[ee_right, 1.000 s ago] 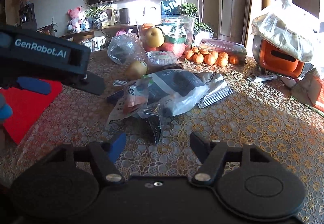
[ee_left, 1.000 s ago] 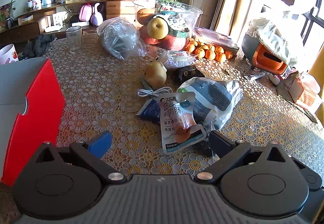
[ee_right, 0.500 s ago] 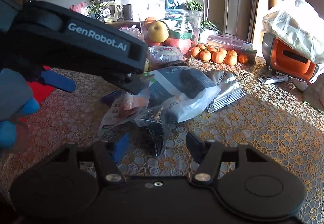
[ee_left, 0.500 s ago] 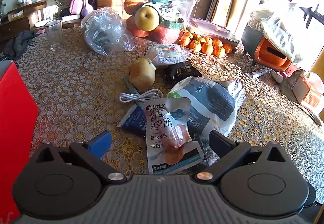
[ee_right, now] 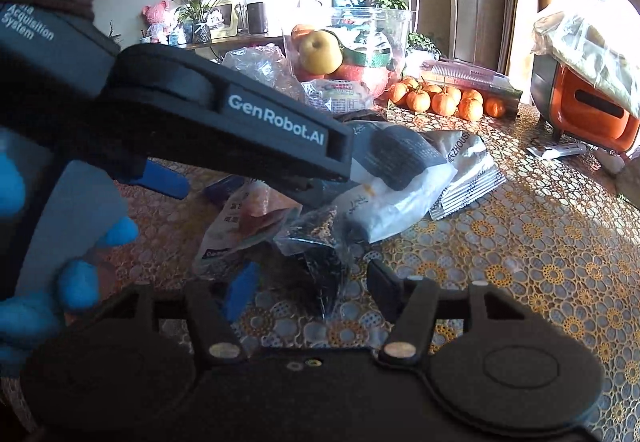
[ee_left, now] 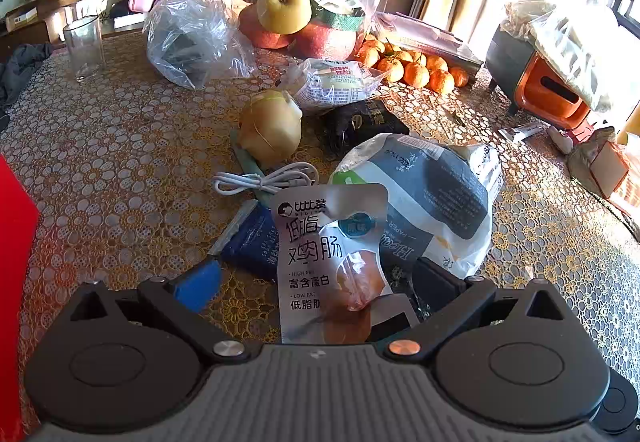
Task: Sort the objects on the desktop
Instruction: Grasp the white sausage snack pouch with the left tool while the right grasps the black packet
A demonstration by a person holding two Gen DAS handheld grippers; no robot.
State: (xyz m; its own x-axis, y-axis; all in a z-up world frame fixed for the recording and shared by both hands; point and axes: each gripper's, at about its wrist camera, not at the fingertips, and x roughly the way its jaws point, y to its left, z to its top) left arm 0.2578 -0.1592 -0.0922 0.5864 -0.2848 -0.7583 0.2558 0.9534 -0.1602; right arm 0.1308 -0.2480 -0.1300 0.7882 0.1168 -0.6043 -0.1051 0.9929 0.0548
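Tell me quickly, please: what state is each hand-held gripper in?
Left hand-held gripper: open, sausage pouch between its jaws.
Right hand-held gripper: open, closing on dark packet.

We see a worktop (ee_left: 120, 146) covered in a gold lace-pattern cloth. Taking the yellow pear (ee_left: 272, 130) as our landmark: a coiled white cable (ee_left: 264, 180) lies just in front of it, a white-and-grey bag (ee_left: 424, 194) in front to its right, a black packet (ee_left: 360, 122) just to its right. Behind it sit a clear plastic bag (ee_left: 192, 38) and a clear fruit tub (ee_left: 308, 2); far left, an empty glass (ee_left: 84, 48); far right behind, small oranges (ee_left: 416, 68).
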